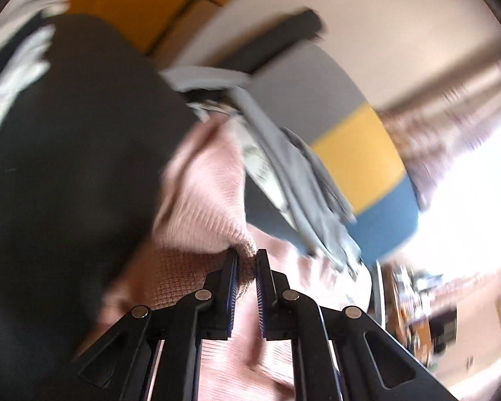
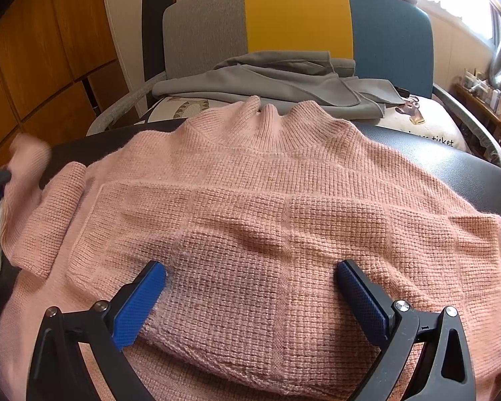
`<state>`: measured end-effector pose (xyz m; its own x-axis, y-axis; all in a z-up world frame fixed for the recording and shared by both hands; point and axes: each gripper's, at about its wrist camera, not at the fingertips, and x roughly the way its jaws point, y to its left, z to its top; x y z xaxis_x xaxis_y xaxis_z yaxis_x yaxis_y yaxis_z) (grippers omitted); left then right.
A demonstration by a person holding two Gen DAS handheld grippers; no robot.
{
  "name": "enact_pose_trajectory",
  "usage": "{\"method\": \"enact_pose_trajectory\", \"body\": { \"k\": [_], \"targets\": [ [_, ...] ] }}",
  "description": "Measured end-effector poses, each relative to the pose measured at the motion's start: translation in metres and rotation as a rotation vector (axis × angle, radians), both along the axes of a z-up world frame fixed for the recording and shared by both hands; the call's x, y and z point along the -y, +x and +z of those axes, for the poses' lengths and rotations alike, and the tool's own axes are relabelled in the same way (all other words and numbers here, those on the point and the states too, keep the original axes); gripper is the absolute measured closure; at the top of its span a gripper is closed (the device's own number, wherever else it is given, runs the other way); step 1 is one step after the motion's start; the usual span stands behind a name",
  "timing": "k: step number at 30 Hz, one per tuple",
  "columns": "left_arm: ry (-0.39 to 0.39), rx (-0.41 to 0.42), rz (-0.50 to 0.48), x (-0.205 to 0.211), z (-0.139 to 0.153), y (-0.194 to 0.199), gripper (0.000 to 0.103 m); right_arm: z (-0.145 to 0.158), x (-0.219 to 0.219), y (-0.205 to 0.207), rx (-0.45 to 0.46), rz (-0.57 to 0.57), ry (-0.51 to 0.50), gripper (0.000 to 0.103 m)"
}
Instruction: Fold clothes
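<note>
Pink knit of the sweater [image 1: 200, 197] is pinched between the nearly closed fingers of the left gripper [image 1: 247, 260], lifted above the dark surface [image 1: 66, 133]; the left wrist view is blurred. Right wrist view: the right gripper [image 2: 250, 274], fingers spread wide, rests on the sweater's body, which lies flat across the surface, collar toward the far edge, near grey clothing [image 2: 267, 80] on a chair [image 2: 297, 16].

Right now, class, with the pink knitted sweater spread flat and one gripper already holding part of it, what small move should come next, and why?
Probably carry the left gripper, closed on the pink knitted sweater's ribbed cuff, across over the body so the sleeve folds inward. The right gripper is open over the chest, placed to steady it, and the sleeve lies at the sweater's left side.
</note>
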<state>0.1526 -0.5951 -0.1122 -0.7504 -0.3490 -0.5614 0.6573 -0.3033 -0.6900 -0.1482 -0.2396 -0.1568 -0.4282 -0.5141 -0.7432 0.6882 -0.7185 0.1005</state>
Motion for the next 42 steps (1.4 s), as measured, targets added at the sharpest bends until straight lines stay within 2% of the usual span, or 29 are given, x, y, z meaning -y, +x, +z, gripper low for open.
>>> {"method": "enact_pose_trajectory", "body": {
  "k": [4, 7, 13, 14, 15, 17, 18, 21, 23, 24, 26, 28, 31, 34, 36, 38, 42],
  "targets": [
    [-0.073, 0.042, -0.211, -0.026, 0.008, -0.054, 0.094, 0.000, -0.002, -0.001, 0.011, 0.000, -0.018, 0.000],
    [-0.099, 0.086, -0.335, -0.052, 0.012, -0.082, 0.095, 0.000, -0.002, -0.002, 0.011, 0.000, -0.018, 0.000],
    [-0.085, 0.160, -0.427, -0.070, -0.004, -0.127, 0.095, 0.000, -0.002, -0.003, 0.015, -0.001, -0.022, 0.000],
    [-0.069, 0.143, -0.429, -0.070, -0.004, -0.122, 0.094, -0.001, -0.002, -0.003, 0.017, -0.002, -0.023, 0.000],
    [-0.061, 0.128, -0.414, -0.068, -0.005, -0.113, 0.088, -0.001, -0.002, -0.003, 0.018, -0.002, -0.024, 0.000],
    [-0.096, 0.118, -0.375, -0.070, 0.003, -0.091, 0.086, 0.000, -0.002, -0.003, 0.022, -0.001, -0.030, 0.000],
    [-0.137, 0.120, -0.366, -0.075, 0.009, -0.077, 0.085, 0.000, -0.003, -0.004, 0.026, -0.001, -0.034, 0.000],
    [-0.248, 0.189, -0.321, -0.087, 0.014, -0.043, 0.085, 0.001, -0.003, -0.005, 0.041, 0.003, -0.031, 0.000],
    [-0.256, 0.221, -0.301, -0.091, 0.007, -0.017, 0.085, 0.005, -0.001, -0.007, 0.059, 0.011, -0.023, 0.000],
    [-0.269, 0.246, -0.290, -0.092, 0.001, -0.005, 0.085, 0.010, -0.004, -0.009, 0.085, 0.005, -0.056, 0.001],
    [-0.258, 0.295, -0.283, -0.090, -0.015, 0.010, 0.085, 0.021, -0.008, -0.013, 0.180, -0.007, -0.180, 0.019],
    [-0.227, 0.331, -0.274, -0.085, -0.032, 0.024, 0.085, 0.027, -0.007, -0.015, 0.296, -0.010, -0.300, 0.023],
    [-0.167, 0.277, -0.249, -0.073, -0.049, 0.038, 0.085, 0.025, 0.006, -0.016, 0.455, 0.002, -0.425, 0.023],
    [-0.138, 0.227, -0.247, -0.068, -0.055, 0.045, 0.085, 0.014, 0.022, -0.017, 0.548, -0.023, -0.475, 0.024],
    [-0.127, 0.201, -0.246, -0.067, -0.057, 0.050, 0.085, 0.005, 0.032, -0.017, 0.590, -0.043, -0.493, 0.033],
    [-0.119, 0.183, -0.246, -0.065, -0.059, 0.054, 0.085, -0.003, 0.041, -0.017, 0.622, -0.069, -0.504, 0.053],
    [-0.108, 0.160, -0.245, -0.065, -0.060, 0.057, 0.085, -0.015, 0.047, -0.020, 0.657, -0.146, -0.542, 0.061]
  ]
}}
